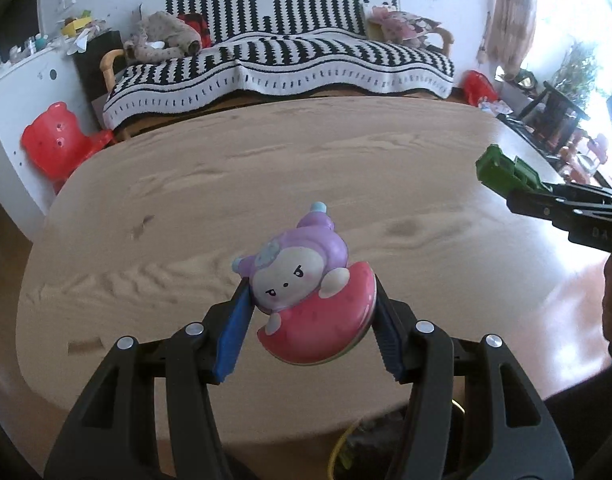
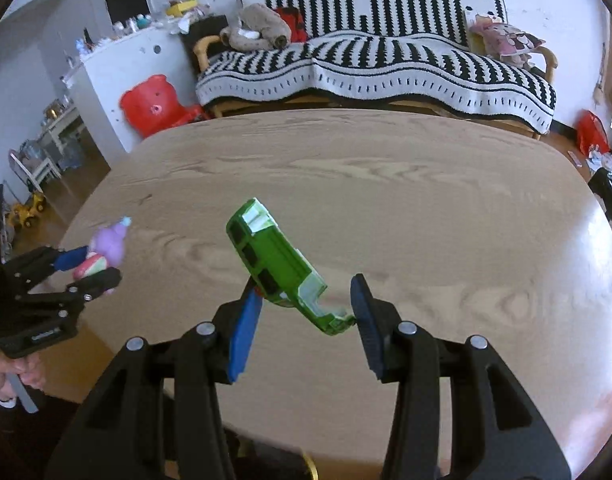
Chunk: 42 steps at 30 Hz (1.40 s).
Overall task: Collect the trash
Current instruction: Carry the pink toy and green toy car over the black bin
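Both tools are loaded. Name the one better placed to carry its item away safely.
Left, probably. The left tool grips the figurine squarely, on both sides. The right tool holds the green toy car skewed, caught only by its ends, so it could slip.

My right gripper [image 2: 306,320] clamping a tilted green toy car [image 2: 273,268] above the pale wooden table [image 2: 426,200], my left gripper [image 2: 90,258] holding a purple-and-pink toy figure [image 2: 107,250]
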Tool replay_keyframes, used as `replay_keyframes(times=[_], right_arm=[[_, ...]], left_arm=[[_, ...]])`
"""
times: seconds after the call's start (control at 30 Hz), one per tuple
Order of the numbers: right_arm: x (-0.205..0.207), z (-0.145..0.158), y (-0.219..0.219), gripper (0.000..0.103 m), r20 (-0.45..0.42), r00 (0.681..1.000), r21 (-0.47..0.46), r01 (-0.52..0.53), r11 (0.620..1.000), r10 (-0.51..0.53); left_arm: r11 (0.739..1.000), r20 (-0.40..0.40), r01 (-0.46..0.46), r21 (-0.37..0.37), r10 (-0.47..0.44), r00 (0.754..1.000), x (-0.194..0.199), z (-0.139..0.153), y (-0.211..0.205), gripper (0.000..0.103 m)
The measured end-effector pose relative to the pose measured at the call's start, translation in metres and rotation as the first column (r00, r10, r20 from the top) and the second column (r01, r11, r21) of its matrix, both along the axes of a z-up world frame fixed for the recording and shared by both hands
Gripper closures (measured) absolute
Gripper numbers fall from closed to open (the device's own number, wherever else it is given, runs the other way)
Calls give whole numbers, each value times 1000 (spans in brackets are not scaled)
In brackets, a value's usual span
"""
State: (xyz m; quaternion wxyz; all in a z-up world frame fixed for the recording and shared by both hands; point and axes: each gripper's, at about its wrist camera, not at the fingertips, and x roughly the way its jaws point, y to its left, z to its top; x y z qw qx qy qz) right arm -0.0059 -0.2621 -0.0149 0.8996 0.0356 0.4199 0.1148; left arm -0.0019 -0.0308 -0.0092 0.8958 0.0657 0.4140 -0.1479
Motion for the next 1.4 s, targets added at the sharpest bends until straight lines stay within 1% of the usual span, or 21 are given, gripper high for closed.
replay_keyframes(times=[0.13, 0.27, 0.33, 0.5, 0.63, 0.7, 0.77, 0.8, 0.9, 1.0, 1.1, 1.17, 1.3, 1.4], right_arm=[[-51, -3, 11, 57, 14, 1000, 7, -23, 1000, 23], [-84, -8, 23, 57, 19, 999, 0, -50, 999, 50], [-100, -12, 29, 57, 18, 998, 0, -64, 998, 64], [-132, -31, 45, 57, -22, 993, -18, -117, 993, 116], [-155, -53, 57, 57, -83, 984, -16, -159, 987, 157], [-163, -60, 59, 57, -108, 979, -6, -175, 985, 173], [-169, -68, 63, 57, -133, 974, -9, -187, 982, 184], [-172, -74, 65, 57, -153, 971, -15, -189, 982, 185], [-176, -92, 63, 57, -220, 958, -4, -191, 982, 185], [-175, -112, 68, 57, -299, 936, 3, -195, 981, 187], [-174, -123, 73, 57, -341, 919, 23, -199, 980, 195], [-176, -128, 77, 57, -349, 916, 4, -209, 978, 197], [-177, -132, 76, 57, -367, 910, -9, -211, 977, 193], [-175, -133, 75, 57, -376, 907, -3, -205, 979, 189]], left_arm=[[1000, 2, 11, -20, -11, 1000, -37, -2, 1, 48], [999, 15, 31, -14, -31, 999, -70, -8, 0, 48], [999, 7, 40, -5, -40, 999, -85, -15, 0, 48], [998, -36, 57, -1, -57, 998, -111, -34, 3, 48], [997, -61, 78, 16, -77, 995, -124, -46, 1, 48], [995, -94, 100, 7, -99, 991, -129, -53, 0, 48], [992, -138, 124, 1, -123, 983, -133, -63, -3, 48], [990, -172, 143, 3, -140, 975, -136, -71, -5, 48], [988, -242, 156, -8, -153, 958, -137, -86, -6, 48], [985, -323, 166, -36, -169, 931, -138, -103, -9, 48], [982, -387, 180, -54, -187, 903, -141, -119, -13, 48], [980, -421, 192, -54, -197, 885, -144, -129, -18, 48], [978, -464, 200, -57, -204, 862, -148, -139, -24, 47], [978, -468, 204, -46, -201, 860, -148, -142, -28, 47]])
